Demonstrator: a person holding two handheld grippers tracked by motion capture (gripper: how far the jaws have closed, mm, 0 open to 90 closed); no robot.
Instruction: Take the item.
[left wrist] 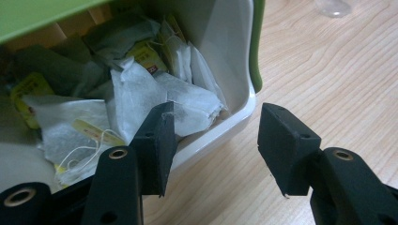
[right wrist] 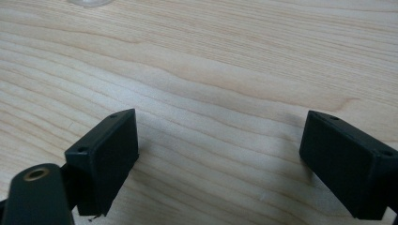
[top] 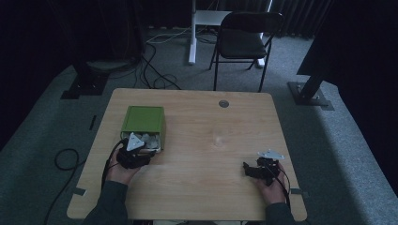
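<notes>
Dark curtains and grey carpet ring a pale wooden table (top: 211,154), with a black folding chair (top: 244,40) standing beyond its far edge. On the left half of the table sits a green box (top: 143,119) with a white inner tray (left wrist: 234,117) pulled out toward the near side, and the tray is heaped with tea bags (left wrist: 141,93). The left gripper (left wrist: 213,140) hangs at the tray's near right corner, its jaws wide apart and empty: 1 pad sits over the tray rim, against the nearest bag, while the other stands outside over bare wood. The right gripper (right wrist: 218,150) rests low over the near right part of the table, well apart from the box, its jaws also spread wide with nothing between them. The bags look very light and soft, thin paper pouches of loose leaf that will crumple rather than resist, so a gentle squeeze should be enough. They are easy to tear, and their strings and yellow tags (left wrist: 91,129) lie tangled across each other, so lifting 1 may drag a neighbour along. The best hold seems to be the raised folded edge of the white bag nearest the corner, pinched across its thin side. To get there, both pads would need to be inside the tray wall, since the jaws now straddle the rim.
</notes>
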